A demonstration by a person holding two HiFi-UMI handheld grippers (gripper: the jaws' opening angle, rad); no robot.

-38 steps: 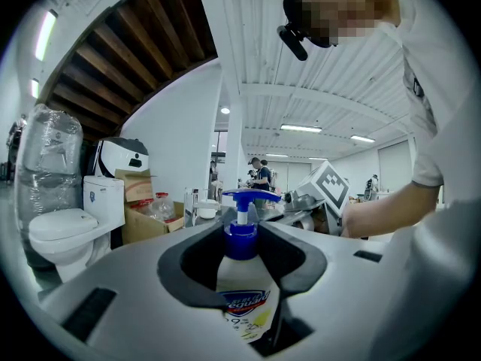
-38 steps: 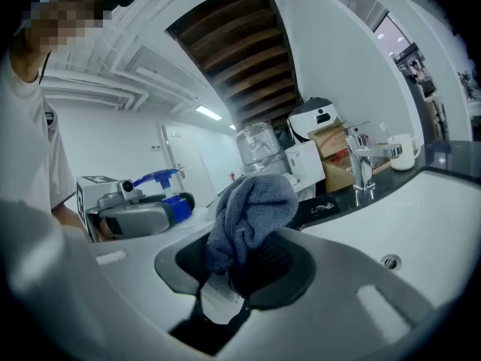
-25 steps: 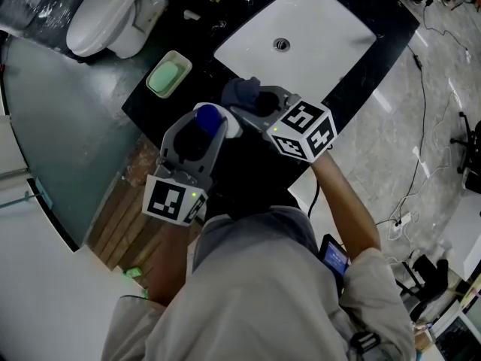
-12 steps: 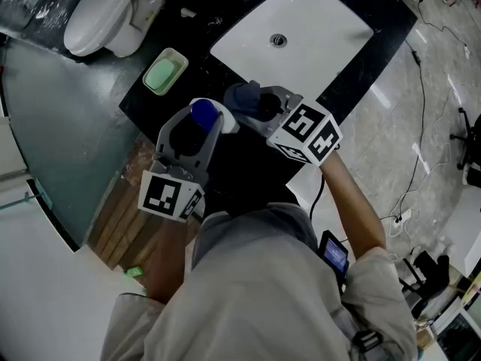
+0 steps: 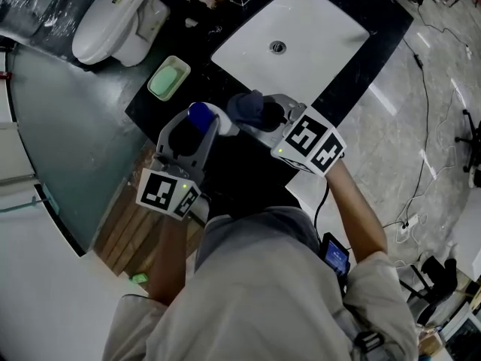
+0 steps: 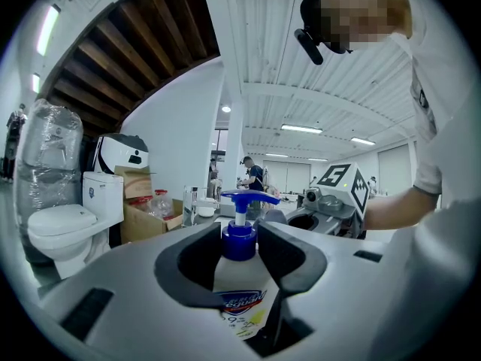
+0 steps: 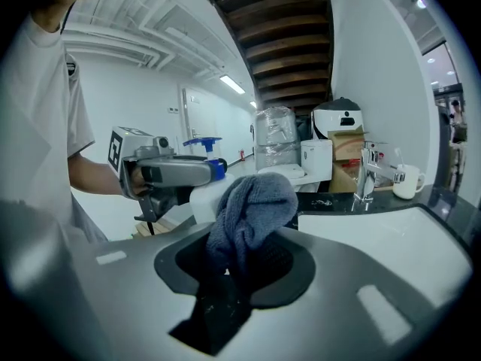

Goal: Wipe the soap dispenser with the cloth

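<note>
A white soap dispenser (image 6: 234, 278) with a blue pump is being held upright between the jaws of the left gripper (image 6: 240, 248), which are being pressed shut against the bottle just below its blue collar. The bottle is being lifted over the near edge of the black counter (image 5: 144, 105), near and left of the white sink (image 5: 323, 21). A grey-blue cloth (image 7: 252, 205) is being clamped as a bunched wad in the right gripper (image 7: 239, 260), its jaws being closed on the fabric with the loose end standing out in front. The wad is being brought against the right side of the bottle; contact looks likely but is not certain. The wiping is judged to be under way. How much of the surface is already clean cannot be told. The left side, the label and the pump head are judged as probably being left to do.
</note>
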